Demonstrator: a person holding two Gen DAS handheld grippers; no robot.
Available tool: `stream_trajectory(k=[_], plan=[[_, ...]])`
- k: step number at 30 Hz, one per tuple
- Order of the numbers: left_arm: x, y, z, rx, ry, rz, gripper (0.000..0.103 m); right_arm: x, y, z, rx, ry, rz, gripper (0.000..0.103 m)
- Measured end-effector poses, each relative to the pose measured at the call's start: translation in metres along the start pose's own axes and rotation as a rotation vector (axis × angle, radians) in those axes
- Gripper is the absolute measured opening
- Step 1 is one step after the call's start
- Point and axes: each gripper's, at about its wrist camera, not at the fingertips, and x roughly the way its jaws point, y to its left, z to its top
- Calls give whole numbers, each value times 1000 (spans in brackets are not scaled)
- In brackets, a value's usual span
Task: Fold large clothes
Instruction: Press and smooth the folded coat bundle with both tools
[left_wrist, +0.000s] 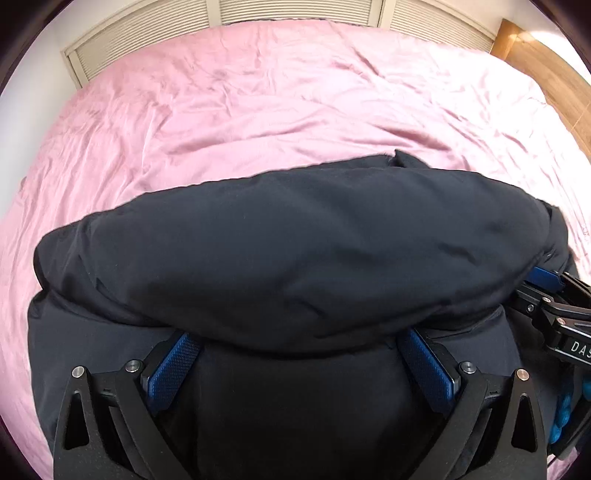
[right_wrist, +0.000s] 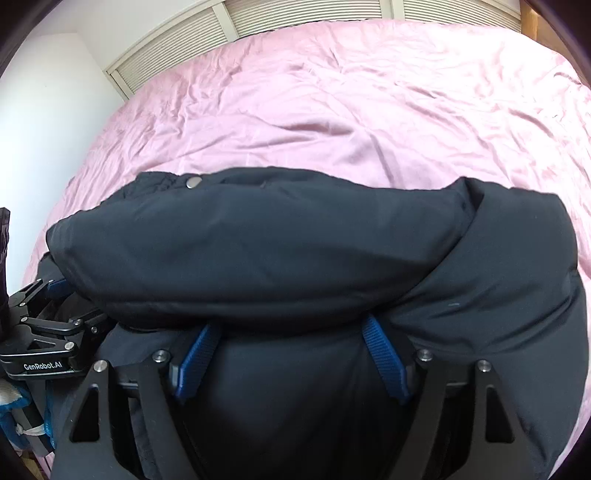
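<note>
A dark navy padded jacket (left_wrist: 295, 240) lies on the pink bed, its far part folded over into a thick roll towards me. In the right wrist view the same jacket (right_wrist: 258, 251) shows a metal snap (right_wrist: 192, 182) on its far edge. My left gripper (left_wrist: 297, 334) stands wide open over the lower layer, and its blue pads' tips are hidden under the roll's near edge. My right gripper (right_wrist: 290, 325) is open too, with jacket cloth bulging between its pads and its tips tucked under the roll. Each gripper also appears beside the jacket in the other's view.
Wrinkled pink sheet (left_wrist: 258, 92) covers the bed beyond the jacket. Louvred closet doors (left_wrist: 147, 40) run along the far side, and a white wall (right_wrist: 44, 110) stands at the left. Wooden floor (left_wrist: 554, 74) shows past the bed's right corner.
</note>
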Motion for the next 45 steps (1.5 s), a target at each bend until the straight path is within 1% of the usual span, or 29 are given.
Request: stream_trajectory(k=[1,3,5,9,12,14,16,19,22,24,26,28,30,32,35,37,42,45], plan=[[-6,1,6,4,-14,0,102,-6,-4,6,18,-19,5,78],[-11,3,16,16,-42,24,102,-14,-16,17,41,-42,-1,78],[-2,9,23,6,-33,47,102,-7,-32,22,61,-28,-32,78],[25,17,27,-37,-1,16,102,13,-65,19,152,13,-9,78],[38,17,33,-41,8,18,102,20,-74,19,184,23,11,78],[35,19,33,-52,16,8,102,19,-74,20,184,32,10,78],[22,24,30,-62,10,-9,102,9,-73,21,181,23,-1,78],[-11,33,23,-42,-39,1,102,-22,-70,19,154,-15,-9,78],[-42,44,11,-10,-90,27,102,-61,-63,8,74,-68,-13,79],[-59,52,-1,-16,-119,5,102,-82,-57,-5,31,-88,-1,79],[-67,55,-14,-18,-129,-15,102,-94,-48,-20,-22,-85,7,79],[-66,55,-28,-3,-125,1,102,-98,-41,-35,-72,-78,9,79],[-51,61,-38,-13,-76,15,102,-89,-39,-49,-92,-38,9,79],[-35,71,-46,-54,-38,22,102,-76,-46,-61,-82,-6,-7,79],[-31,91,-53,-150,-33,4,102,-67,-56,-69,-70,-1,-43,79],[-36,100,-55,-188,-33,24,102,-68,-63,-69,-56,-1,-65,79],[-64,105,-69,-193,-48,96,102,-84,-80,-73,-43,22,-156,79],[-89,97,-82,-178,-96,143,102,-103,-89,-80,-20,15,-158,79]])
